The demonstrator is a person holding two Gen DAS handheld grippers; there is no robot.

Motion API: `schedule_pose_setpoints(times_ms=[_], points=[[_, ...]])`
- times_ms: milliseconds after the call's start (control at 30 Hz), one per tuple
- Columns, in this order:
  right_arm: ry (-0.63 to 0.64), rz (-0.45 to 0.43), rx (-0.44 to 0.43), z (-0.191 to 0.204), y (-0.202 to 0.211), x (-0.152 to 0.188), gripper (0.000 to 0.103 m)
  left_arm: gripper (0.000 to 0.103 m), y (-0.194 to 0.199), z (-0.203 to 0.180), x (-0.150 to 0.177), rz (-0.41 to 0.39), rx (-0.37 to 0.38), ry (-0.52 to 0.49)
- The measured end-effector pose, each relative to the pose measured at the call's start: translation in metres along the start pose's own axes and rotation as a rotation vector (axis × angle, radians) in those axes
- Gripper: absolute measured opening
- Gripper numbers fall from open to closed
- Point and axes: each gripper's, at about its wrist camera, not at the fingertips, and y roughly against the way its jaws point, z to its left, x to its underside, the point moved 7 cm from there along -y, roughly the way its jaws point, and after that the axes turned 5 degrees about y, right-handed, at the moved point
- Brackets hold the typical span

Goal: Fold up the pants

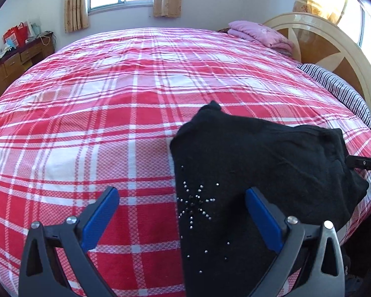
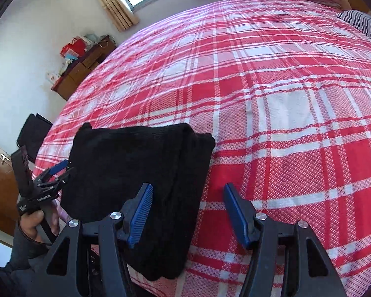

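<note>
**Pants folded into a packet; perhaps only tidying is left**

Left wrist view: the black pants [image 1: 247,173] lie on the bed [image 1: 111,99], on the red checked sheet near its close edge. They are already folded into a short, thick packet, with a star of small shiny studs on the top layer. The left gripper [image 1: 183,212] is wide open and holds nothing; one of its fingers [image 1: 263,222] is over the cloth, the other over the sheet. At the right border a dark tip of the right gripper [image 1: 363,163] is at the packet's edge.

Right wrist view: the pants [image 2: 136,173] show stacked layers along their right side. The right gripper [image 2: 188,215] is also wide open and empty, at the packet's near corner. The left gripper [image 2: 59,170], held by a hand [image 2: 37,225], is at the packet's left edge, seemingly touching it.

I judge that the folding is almost done; perhaps one last fold or some smoothing remains.
</note>
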Motion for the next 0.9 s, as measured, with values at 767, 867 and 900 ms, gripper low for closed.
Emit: schedule_pose_setpoints(times_ms=[767,867,900], points=[[0.019,-0.100,-0.057,0.009,-0.018,-0.001,0.043,0.069,-0.008,-0.017,-0.006,0.006,0.148,0.002],[0.014,-0.111,-0.080,0.014,-0.012,-0.001,0.032,0.050,-0.006,-0.022,-0.008,0.011,0.198,0.008],[0.000,-0.117,-0.098,0.014,-0.010,-0.001,0.030,0.048,-0.005,-0.021,-0.008,0.010,0.208,0.012]])
